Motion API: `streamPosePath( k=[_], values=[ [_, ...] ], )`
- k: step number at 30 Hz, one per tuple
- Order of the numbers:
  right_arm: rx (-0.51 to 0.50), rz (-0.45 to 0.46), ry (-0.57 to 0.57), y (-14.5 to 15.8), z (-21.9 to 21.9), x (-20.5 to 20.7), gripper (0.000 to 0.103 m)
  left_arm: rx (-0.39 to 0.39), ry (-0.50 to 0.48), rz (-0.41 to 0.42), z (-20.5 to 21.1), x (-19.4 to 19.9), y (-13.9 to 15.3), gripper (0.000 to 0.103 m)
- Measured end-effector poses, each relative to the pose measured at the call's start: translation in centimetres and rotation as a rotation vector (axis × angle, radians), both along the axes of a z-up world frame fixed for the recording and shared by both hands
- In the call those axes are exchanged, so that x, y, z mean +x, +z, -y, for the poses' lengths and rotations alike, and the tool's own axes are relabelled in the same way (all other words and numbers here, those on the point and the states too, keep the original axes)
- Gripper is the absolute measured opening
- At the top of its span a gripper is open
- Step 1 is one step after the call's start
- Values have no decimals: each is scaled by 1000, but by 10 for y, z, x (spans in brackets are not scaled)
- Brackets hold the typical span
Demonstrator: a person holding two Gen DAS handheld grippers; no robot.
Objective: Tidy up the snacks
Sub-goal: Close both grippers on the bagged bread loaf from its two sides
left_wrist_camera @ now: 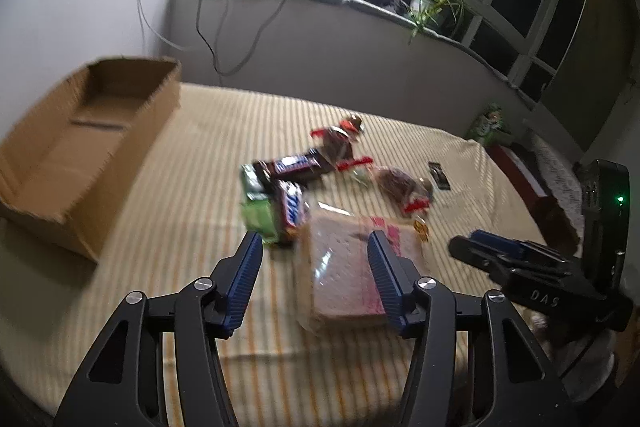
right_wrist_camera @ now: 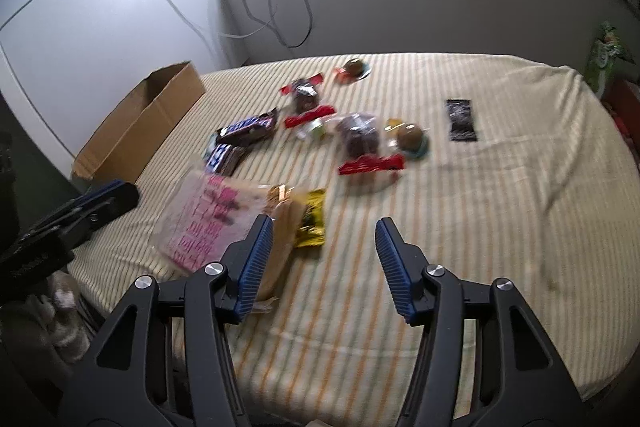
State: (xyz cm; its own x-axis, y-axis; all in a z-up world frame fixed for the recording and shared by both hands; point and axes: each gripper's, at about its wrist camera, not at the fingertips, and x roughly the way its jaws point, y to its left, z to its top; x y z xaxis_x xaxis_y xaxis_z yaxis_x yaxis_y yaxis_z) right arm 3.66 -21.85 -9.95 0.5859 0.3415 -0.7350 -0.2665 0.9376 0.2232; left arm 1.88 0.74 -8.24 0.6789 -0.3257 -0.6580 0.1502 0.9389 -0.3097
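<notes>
Honestly, wafer pack (left_wrist_camera: pixel 344 275) sat nearest on the bed (left_wrist_camera: pixel 180 227): light, slick, crushable. I'd grip its long edges. Left gripper (left_wrist_camera: pixel 316 263) half-open around it, empty; right gripper (right_wrist_camera: pixel 324 251) half-open, empty.

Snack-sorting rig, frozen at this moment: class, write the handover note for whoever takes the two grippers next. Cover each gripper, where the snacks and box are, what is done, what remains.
Left gripper: open, holding nothing, poised over the clear-wrapped wafer pack.
Right gripper: open, holding nothing, just right of that pack, above bare striped bedcover.
Cardboard box: far left on the bed, nothing visible inside.
Snacks: Snickers bars, red-ended cookie bags, green pack, yellow packet and black sachet all lie loose mid-bed.
Done: nothing boxed.
Left: every snack.
</notes>
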Motion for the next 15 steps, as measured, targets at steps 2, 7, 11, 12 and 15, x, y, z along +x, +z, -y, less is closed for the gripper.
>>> streamPosePath(
  k=[2, 7, 11, 12, 15],
  values=[
    [10, -16, 27, -3, -6, 0, 55, -28, -18, -25, 1, 2, -5, 48],
    [68, -83, 73, -13, -15, 4, 50, -81, -32, -76, -1, 6, -16, 42],
    [115, -117, 92, -16, -16, 5, 49, -118, -46, -109, -2, 8, -24, 40],
    [124, -122, 95, -17, -17, 5, 49, -123, -49, -116, -2, 9, -26, 40],
    [144, -144, 106, -19, -19, 9, 47, -139, -54, -136, -2, 13, -32, 40]
  ],
)
